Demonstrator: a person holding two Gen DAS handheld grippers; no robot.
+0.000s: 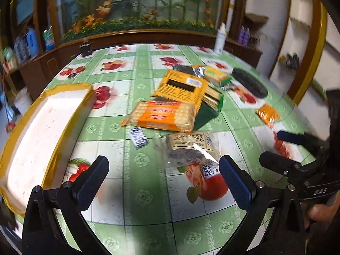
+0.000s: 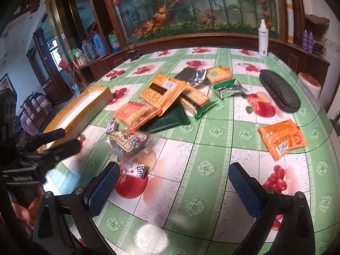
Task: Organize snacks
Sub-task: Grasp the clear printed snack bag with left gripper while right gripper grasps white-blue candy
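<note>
On the table (image 1: 148, 191), glossy orange snack packets (image 1: 161, 114) overlap.

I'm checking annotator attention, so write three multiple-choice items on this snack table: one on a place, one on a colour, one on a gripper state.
1. Where does the white foam box sit?
A. at the table's left edge
B. in the middle of the snack pile
C. beside the spray bottle

2. What colour is the lone snack packet lying apart on the right of the table?
A. blue
B. orange
C. white

3. How do the left gripper and right gripper stand?
A. both shut on packets
B. one open, one shut
C. both open, holding nothing

Answers: 1 A, the box lies left of the pile, yellow tape on its rim. 2 B, its wrapper is orange. 3 C, each wrist view shows the fingers wide apart over bare tablecloth.
</note>
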